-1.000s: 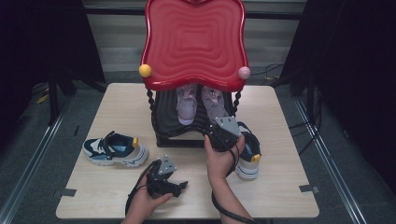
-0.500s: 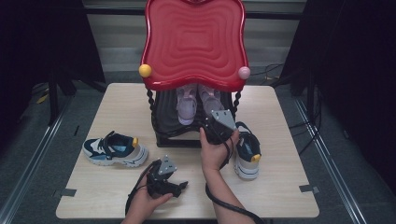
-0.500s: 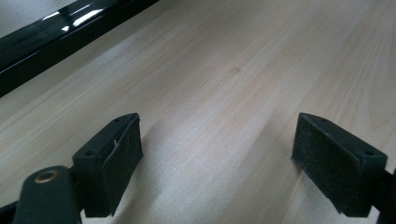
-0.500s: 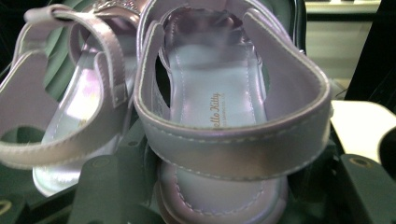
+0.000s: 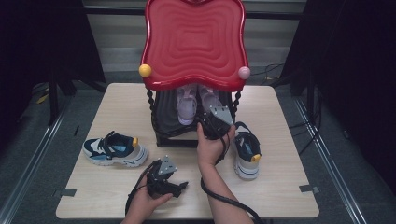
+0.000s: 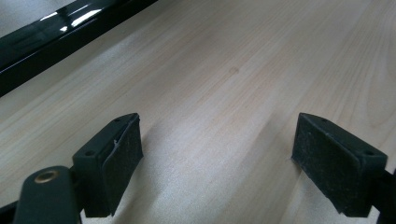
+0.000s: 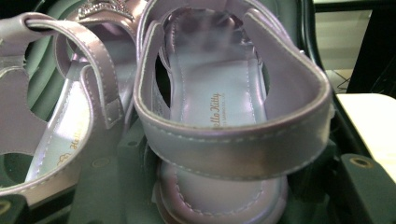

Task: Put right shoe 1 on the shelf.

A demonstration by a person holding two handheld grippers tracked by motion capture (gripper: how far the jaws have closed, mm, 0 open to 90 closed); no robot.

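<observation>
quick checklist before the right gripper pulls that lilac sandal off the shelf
1. Right gripper lined up with the right-hand lilac sandal: ok, its heel strap is centred close in front in the right gripper view.
2. Jaws closed on the heel strap: cannot tell, the strap hides them.
3. Other lilac sandal clear of the pull: not ok, it sits right alongside, seemingly touching.
4. Left gripper out of the way: ok, open and low over bare table.
5. Landing spot free: ok, table between the two sneakers is bare.

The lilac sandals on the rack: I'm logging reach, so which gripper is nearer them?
Right. The right gripper is at the lilac sandals; the left gripper rests low on the table, well short of them.
</observation>
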